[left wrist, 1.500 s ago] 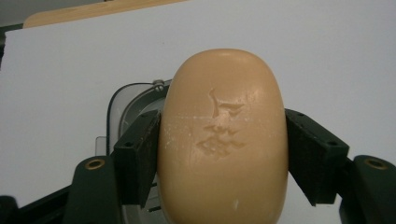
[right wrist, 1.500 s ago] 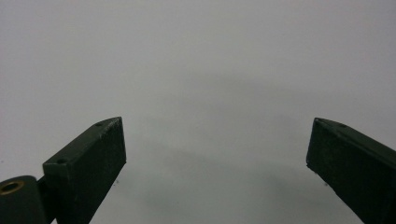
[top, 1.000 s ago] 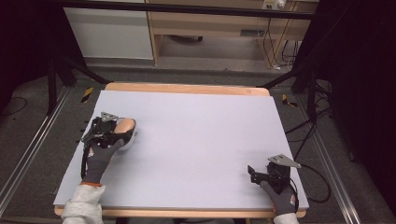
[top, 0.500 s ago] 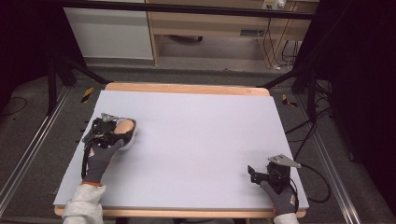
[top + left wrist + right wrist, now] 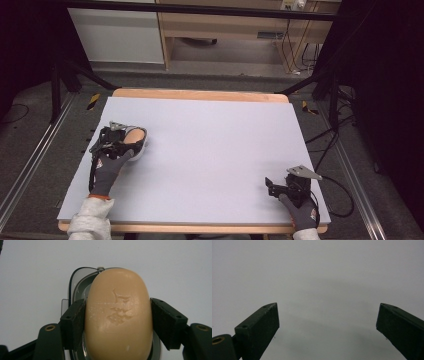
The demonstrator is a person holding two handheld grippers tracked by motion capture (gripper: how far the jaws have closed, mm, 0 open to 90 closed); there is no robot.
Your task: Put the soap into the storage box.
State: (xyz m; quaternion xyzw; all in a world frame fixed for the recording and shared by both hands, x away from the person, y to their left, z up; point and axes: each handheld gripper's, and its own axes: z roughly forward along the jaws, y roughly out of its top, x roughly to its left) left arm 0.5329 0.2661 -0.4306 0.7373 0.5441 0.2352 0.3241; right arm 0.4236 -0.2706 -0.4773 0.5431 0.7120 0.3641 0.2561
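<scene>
Left gripper point(image 5: 117, 322) at the table's point(image 5: 210, 150) left side, fingers point(image 5: 73, 322) pressed against both long flanks of a tan soap bar point(image 5: 118, 315). Bar sits in, or just over, a small grey-rimmed soap dish point(image 5: 77, 287); cannot tell whether it is resting in it or lifted clear. High view puts the bar point(image 5: 134, 137) and dish point(image 5: 142, 148) near the left edge, about mid-depth.

Change over the last second: very little. Left hand and soap have crept a touch to the left and nearer; no lift visible. Judgement: the grip has only just settled, and the bar is either being taken from the dish or set into it.

Right gripper point(image 5: 272, 187) has not moved, parked at the near right corner, well apart from the soap. Its fingers point(image 5: 260, 327) stand wide apart over bare table, holding nothing.

Risk: soap is slick, so it could squirt out from the pads.
</scene>
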